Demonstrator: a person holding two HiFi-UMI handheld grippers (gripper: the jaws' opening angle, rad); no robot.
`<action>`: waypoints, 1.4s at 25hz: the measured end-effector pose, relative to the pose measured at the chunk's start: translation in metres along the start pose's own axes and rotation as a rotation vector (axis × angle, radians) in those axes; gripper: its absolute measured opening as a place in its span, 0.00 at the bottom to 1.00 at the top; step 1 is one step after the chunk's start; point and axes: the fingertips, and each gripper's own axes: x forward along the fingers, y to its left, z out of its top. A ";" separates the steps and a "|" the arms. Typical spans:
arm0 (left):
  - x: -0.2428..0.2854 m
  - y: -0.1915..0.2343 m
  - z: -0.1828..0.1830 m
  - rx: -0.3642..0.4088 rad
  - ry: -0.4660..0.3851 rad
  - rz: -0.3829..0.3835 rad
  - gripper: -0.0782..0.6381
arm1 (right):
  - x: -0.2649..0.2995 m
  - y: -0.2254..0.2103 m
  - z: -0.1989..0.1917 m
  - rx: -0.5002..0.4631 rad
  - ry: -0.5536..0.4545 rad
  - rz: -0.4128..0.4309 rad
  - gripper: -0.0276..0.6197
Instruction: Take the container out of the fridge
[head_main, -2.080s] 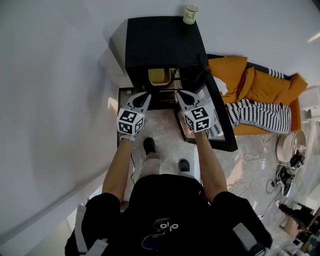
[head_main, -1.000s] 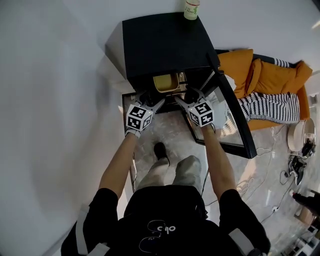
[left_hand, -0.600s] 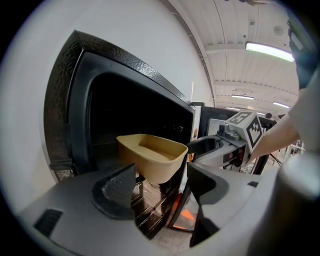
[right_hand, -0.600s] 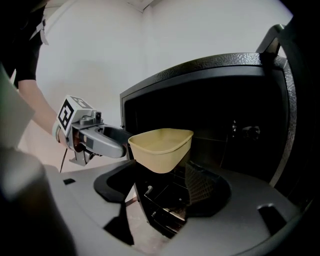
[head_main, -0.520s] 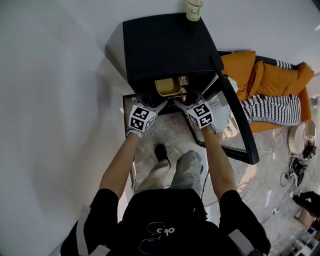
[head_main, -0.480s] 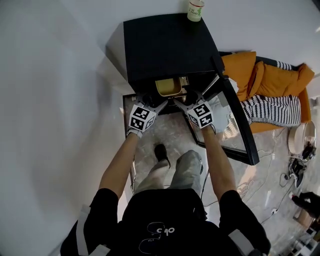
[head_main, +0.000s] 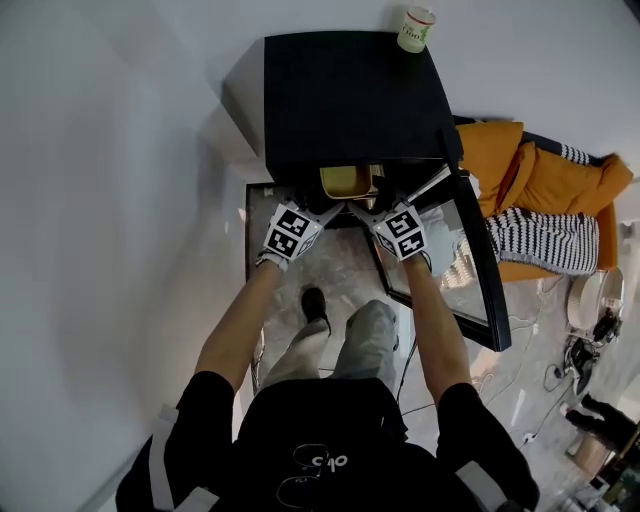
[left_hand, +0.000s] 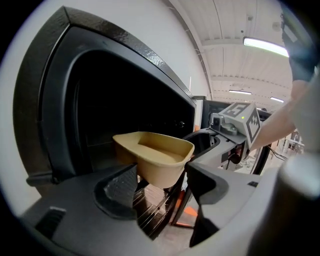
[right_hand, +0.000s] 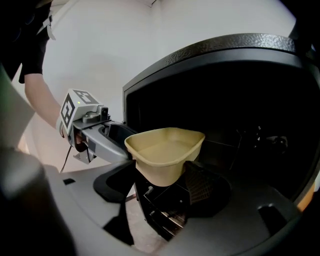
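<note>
Tan container (head_main: 347, 182) at the open front of the black fridge (head_main: 340, 100), upright, poking out past the front edge of the fridge top. Above the front edge of the wire rack (left_hand: 155, 212). Gripped low down from the left by the left gripper (head_main: 312, 207), jaws part-open and pressed to both sides of the tapered base. Gripped the same way from the right by the right gripper (head_main: 375, 208), jaws also part-open against the base. Dark cavity open behind and above the container's rim. Glass door (head_main: 470, 270) swung wide to the right, its hinge edge just beside the right gripper. White wall (head_main: 110, 200) close along the fridge's left side. Floor (head_main: 335, 270) in front, open between door and wall. Paper cup (head_main: 416, 28) at the back right corner of the fridge top, well apart from everything else.
</note>
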 end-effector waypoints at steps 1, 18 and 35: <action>0.001 0.000 0.000 0.000 0.004 0.002 0.54 | 0.001 0.000 0.000 -0.005 0.004 0.002 0.51; 0.008 0.005 -0.003 -0.003 0.014 0.054 0.51 | 0.005 -0.005 -0.001 -0.012 0.031 0.012 0.47; -0.035 -0.035 -0.002 -0.019 -0.010 0.091 0.50 | -0.031 0.039 0.004 -0.018 0.015 0.060 0.47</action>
